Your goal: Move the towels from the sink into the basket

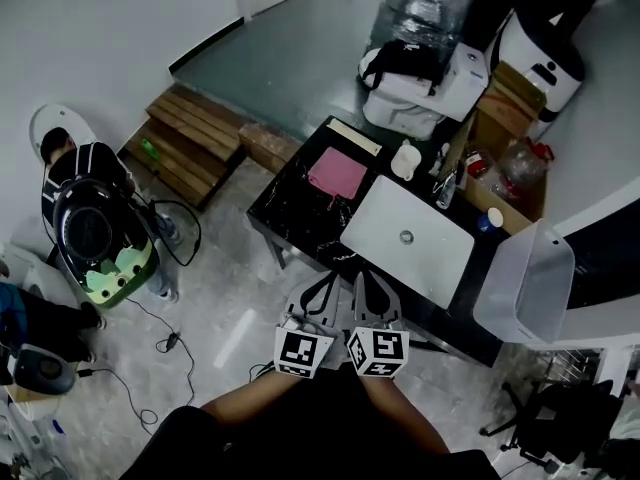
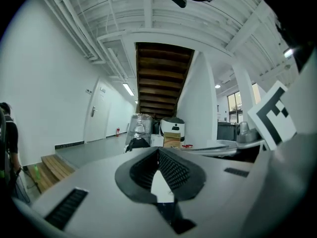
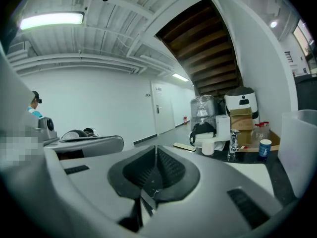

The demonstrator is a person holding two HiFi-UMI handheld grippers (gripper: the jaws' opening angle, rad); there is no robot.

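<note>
Pink towel lies on the counter beside the sink

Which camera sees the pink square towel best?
The head view. It looks down on the pink square towel, which lies flat on the black counter beside the white sink. I cannot find the towel in the left gripper view or the right gripper view.

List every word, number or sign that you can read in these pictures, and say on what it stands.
No text can be read in any view.
Marker cubes: black-and-white square patterns, no letters.
White machine: a black symbol, no words.
Cardboard box: any print is too small to tell.
Plate above the door: too small to read.
</note>
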